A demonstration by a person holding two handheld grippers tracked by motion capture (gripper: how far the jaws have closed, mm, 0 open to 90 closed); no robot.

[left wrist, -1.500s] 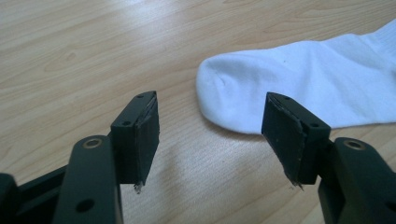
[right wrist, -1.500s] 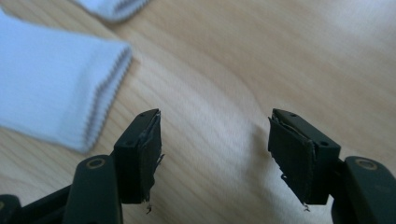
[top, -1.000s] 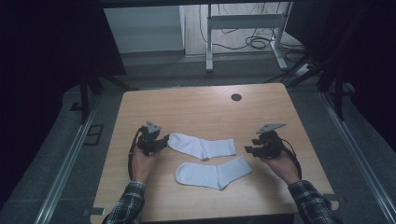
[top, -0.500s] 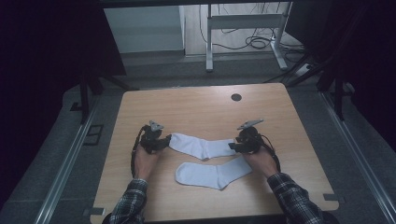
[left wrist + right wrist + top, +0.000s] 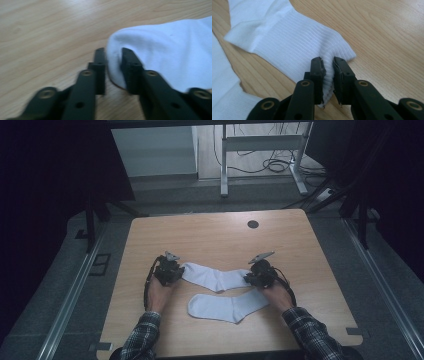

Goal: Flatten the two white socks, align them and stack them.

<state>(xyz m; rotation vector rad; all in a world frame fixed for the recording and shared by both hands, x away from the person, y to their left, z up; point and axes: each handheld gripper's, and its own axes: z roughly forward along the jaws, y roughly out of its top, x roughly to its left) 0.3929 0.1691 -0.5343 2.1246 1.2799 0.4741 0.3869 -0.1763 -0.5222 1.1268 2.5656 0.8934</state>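
- Your left gripper [image 5: 176, 271] has just been closing its jaws; they now pinch the toe end of the upper white sock [image 5: 216, 277]
- Your right gripper [image 5: 251, 276] has likewise just closed, clamping that sock's ribbed cuff
- The sock lies flat on the wooden table [image 5: 210, 237], stretched between both grippers
- A second white sock [image 5: 227, 305] lies just nearer you
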